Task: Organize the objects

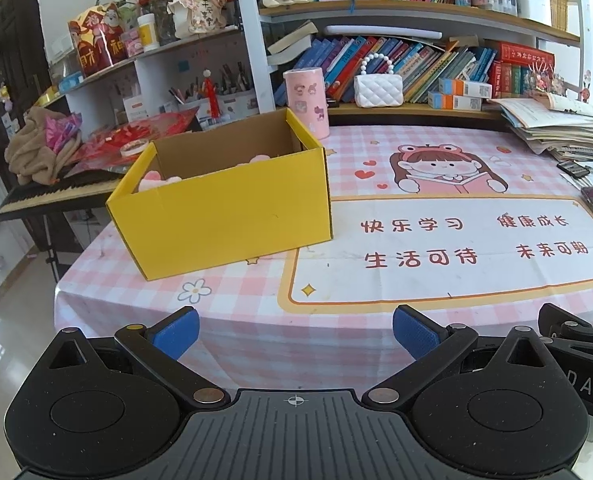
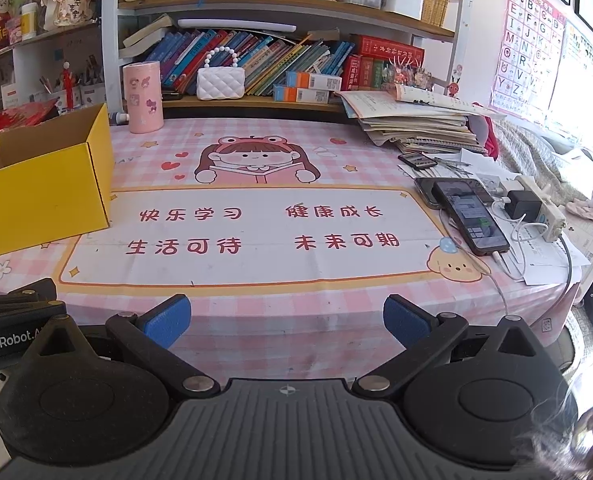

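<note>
Sitting on desk [image 1: 436, 312] w/ pink check cloth: yellow box [image 1: 224, 216]. Bookshelf [image 2: 280, 4] behind box, phones [image 2: 472, 216] far right. Both tongs, left [image 1: 295, 330] & right [image 2: 286, 318], released, empty.

A table [image 2: 256, 320] draped in a pink checked cartoon cloth is seen. At the frame's left a yellow box [image 2: 44, 184] is set, behind it a pink canister [image 2: 142, 96]. At right, stacked papers [image 2: 416, 120] and phones [image 2: 472, 216] are laid.
</note>
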{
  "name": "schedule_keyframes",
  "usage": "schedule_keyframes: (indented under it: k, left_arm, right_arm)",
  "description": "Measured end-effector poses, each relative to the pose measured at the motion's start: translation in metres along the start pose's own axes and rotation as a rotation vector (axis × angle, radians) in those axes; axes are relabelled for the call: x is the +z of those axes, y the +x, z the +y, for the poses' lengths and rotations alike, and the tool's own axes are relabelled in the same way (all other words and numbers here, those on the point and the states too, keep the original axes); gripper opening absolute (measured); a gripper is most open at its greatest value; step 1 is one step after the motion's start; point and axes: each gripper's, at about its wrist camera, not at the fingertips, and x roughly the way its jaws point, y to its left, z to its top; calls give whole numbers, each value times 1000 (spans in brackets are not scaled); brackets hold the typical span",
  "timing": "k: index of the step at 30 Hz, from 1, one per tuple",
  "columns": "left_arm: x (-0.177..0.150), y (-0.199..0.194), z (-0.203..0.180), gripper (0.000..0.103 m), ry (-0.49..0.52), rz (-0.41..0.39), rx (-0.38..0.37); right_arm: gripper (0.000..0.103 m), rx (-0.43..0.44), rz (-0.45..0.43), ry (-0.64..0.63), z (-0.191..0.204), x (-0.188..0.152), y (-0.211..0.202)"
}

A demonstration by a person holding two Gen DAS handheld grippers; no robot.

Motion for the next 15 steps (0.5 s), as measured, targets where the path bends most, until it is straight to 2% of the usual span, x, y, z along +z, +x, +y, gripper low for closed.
schedule_keyframes:
  k: [10, 15]
  left_arm:
    - [0, 4, 1, 103, 2, 7, 18]
    - [0, 14, -1, 103, -10, 36, 4]
  right_arm:
    - [103, 8, 11, -21, 5, 3, 5]
    - [103, 19, 28, -34, 1, 4, 14]
